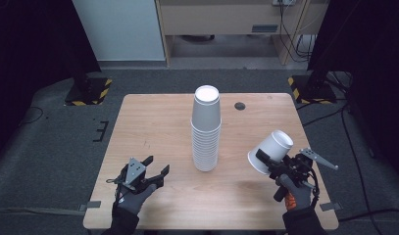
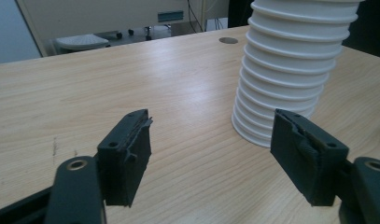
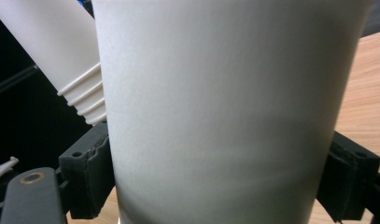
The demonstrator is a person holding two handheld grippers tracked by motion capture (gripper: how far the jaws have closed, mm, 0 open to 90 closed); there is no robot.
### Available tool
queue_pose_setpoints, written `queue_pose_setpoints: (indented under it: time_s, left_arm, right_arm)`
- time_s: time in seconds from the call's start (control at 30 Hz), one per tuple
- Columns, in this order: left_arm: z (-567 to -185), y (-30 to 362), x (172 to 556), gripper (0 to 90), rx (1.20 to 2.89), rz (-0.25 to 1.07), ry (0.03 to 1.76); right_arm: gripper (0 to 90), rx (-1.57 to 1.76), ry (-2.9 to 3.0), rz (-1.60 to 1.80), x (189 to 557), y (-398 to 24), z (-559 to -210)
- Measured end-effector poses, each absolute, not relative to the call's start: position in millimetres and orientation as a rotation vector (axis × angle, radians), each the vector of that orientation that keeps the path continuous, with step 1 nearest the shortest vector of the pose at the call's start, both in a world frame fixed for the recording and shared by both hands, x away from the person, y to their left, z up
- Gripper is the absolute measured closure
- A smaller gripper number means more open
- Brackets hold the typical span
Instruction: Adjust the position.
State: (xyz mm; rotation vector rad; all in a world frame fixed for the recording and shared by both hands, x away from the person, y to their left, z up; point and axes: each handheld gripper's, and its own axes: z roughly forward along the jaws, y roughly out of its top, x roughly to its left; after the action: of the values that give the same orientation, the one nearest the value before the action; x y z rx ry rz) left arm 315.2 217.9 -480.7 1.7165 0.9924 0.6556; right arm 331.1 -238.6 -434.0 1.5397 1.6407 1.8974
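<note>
Right hand-held gripper (image 1: 263, 159) clamps a tilted paper cup (image 1: 271, 151); left hand-held gripper (image 1: 157, 166) gapes empty beside cup stack (image 1: 206, 128).

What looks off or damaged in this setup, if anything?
Nothing spilled or toppled. The tall stack of white paper cups stands upright mid-table. The single white paper cup in the right gripper is tilted, but it is gripped between the jaws. The only wear: frayed padding on the open left gripper.
</note>
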Motion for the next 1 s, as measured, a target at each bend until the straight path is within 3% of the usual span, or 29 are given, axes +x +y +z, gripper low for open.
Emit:
queue_pose_setpoints:
  time_s: [0.63,1.0]
  left_arm:
    - [-475,180,307,30.7,1.737,0.595,0.877]
    - [-473,151,305,37.0,1.756,0.565,0.793]
  right_arm:
    - [14.5,1.568,1.618,1.950,330,-235,-435]
    - [14.5,1.595,1.591,1.997,330,-236,-435]
